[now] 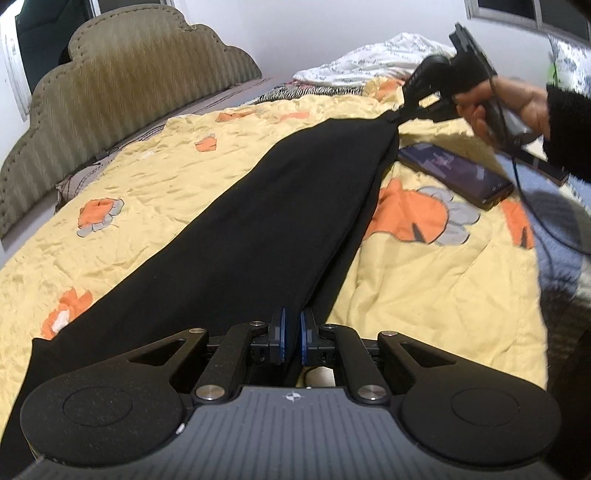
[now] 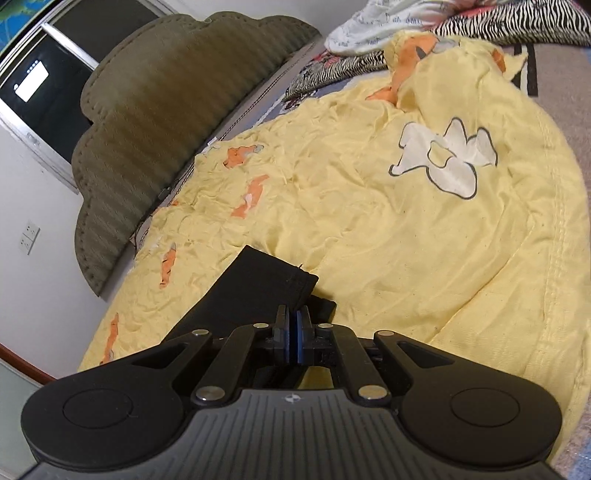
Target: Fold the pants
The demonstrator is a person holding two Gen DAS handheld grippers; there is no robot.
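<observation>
A bed fills the room, spread with a yellow quilt (image 2: 369, 221) patched in orange flowers. Behind it stands a scalloped olive headboard (image 1: 122, 96) against a white wall (image 1: 314, 26), beside a dark window (image 2: 55, 81)

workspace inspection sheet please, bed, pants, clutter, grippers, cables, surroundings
surface: bed with a wrinkled yellow flowered quilt
job's things: black pants stretched long across the quilt
clutter: phone beside the pants; white and zebra-striped bedding at the far end
grippers: left hand-held gripper shut on one end of the pants; right hand-held gripper shut on the other
cables: black cable hanging from the right hand-held gripper
surroundings: green padded headboard, white wall, dark window
</observation>
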